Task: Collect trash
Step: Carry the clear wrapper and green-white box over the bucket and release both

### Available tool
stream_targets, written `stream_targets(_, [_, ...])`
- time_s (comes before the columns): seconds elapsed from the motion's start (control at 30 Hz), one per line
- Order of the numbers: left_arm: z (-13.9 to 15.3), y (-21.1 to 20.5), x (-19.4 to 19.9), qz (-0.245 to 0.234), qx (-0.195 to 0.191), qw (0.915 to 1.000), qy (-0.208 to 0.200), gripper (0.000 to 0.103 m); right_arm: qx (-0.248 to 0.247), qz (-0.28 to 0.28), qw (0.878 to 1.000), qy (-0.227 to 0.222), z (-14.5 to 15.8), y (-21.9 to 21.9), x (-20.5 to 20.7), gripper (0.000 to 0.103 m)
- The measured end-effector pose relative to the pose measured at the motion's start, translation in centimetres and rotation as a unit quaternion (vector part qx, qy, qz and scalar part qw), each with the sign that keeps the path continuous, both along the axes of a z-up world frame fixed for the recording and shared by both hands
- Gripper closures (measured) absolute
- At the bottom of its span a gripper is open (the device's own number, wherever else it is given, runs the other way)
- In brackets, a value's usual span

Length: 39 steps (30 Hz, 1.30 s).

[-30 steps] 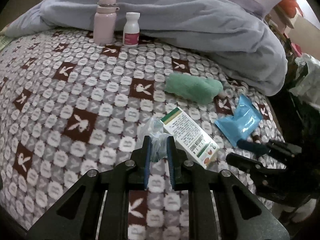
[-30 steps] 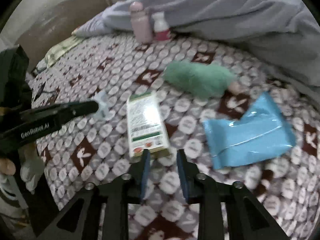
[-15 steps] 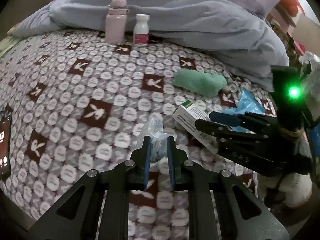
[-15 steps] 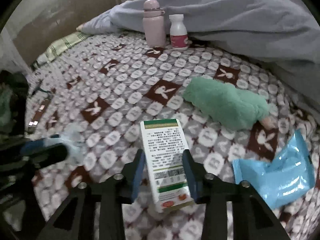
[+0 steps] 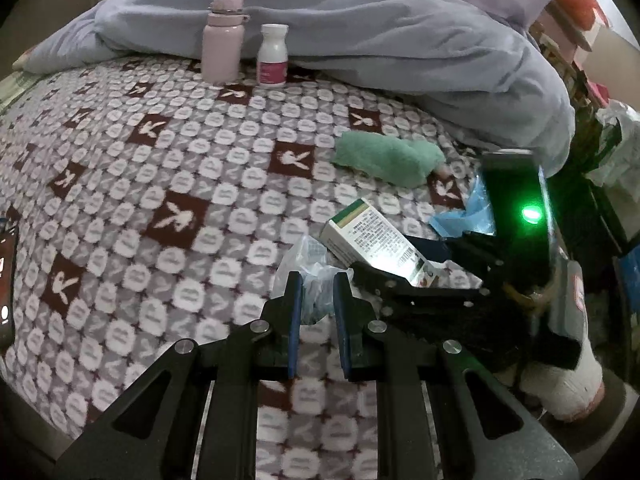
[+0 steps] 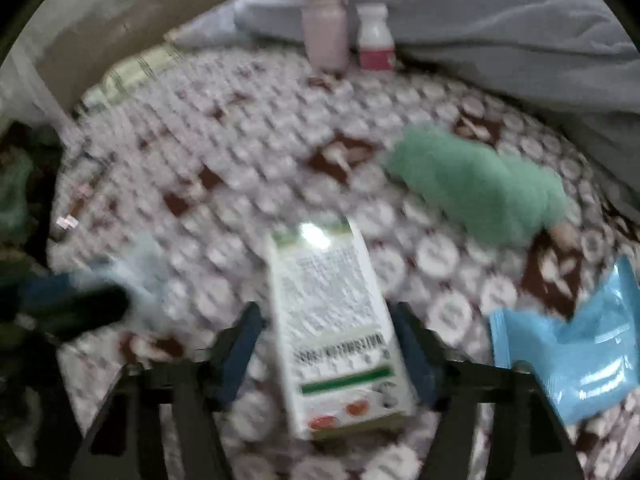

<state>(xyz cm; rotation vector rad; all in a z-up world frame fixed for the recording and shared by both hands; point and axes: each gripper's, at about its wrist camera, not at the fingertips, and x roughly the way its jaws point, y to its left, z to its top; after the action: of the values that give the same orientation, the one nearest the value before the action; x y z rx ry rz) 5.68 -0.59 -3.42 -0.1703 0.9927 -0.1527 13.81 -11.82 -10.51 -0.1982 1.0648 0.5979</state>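
A bed [image 5: 120, 200] covered by a grey and maroon rabbit-print blanket fills both views, with a rumpled pale blue duvet [image 5: 380, 40] heaped along its far side. In front of the duvet stand a pink flask [image 5: 223, 38] and, just to its right, a white pill bottle [image 5: 273, 56], both upright. A green fuzzy sock [image 5: 386, 156] lies right of the middle of the bed.

Near the front edge lies a white carton [image 6: 336, 328] with green stripes and small print, flat on the blanket. The right claw [image 6: 330, 356] straddles it: its jaws have just been opening, and they stand apart on either side of the carton with a gap visible at each pad, so nothing is gripped. Right of the carton lies a crumpled blue wrapper [image 6: 568, 344].

The left claw [image 5: 316, 304] sits just left of the carton, pinched tight on a wad of clear plastic film [image 5: 308, 264] that bulges out beyond its tips. A phone [image 5: 6, 276] shows at the far left edge of the bed.
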Motion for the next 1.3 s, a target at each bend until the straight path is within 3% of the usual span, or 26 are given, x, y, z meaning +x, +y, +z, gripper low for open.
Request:
stream_targets(0.1, [0.3, -1.5, 0.0, -0.017, 0.001, 0.9998, -0.004, 0.090, 0.030, -0.010, 0.999, -0.010, 1.1, -2.0, -1.2, 0.050])
stream_targets(0.4, [1.9, -9.8, 0.3, -0.091, -0.010, 0.9956, -0.021, 0.090, 0.049, -0.082, 0.993, -0.075, 6.8, -12.7, -6.3, 0.050])
stream_targets(0.53, [2.3, -14.6, 0.0, -0.139, -0.019, 0.9898, -0.022, 0.090, 0.049, -0.135, 0.986, -0.087, 7.9, -18.5, -8.8, 0.050])
stream_targets(0.7, [2.5, -20.5, -0.2, -0.204, -0.065, 0.9767, -0.011, 0.090, 0.027, -0.201, 0.974, -0.106, 8.8, -25.3, -11.6, 0.050])
stream_targets(1.03, [2.9, -33.0, -1.7, -0.304, -0.086, 0.9489, 0.001, 0.090, -0.007, -0.331, 0.938, -0.101, 8.0, -38.6, -15.2, 0.050])
stream_targets(1.3, [2.3, -39.9, -2.1, -0.343, -0.080, 0.9360, 0.005, 0.090, -0.013, -0.398, 0.914, -0.080, 5.6, -45.3, -17.1, 0.050])
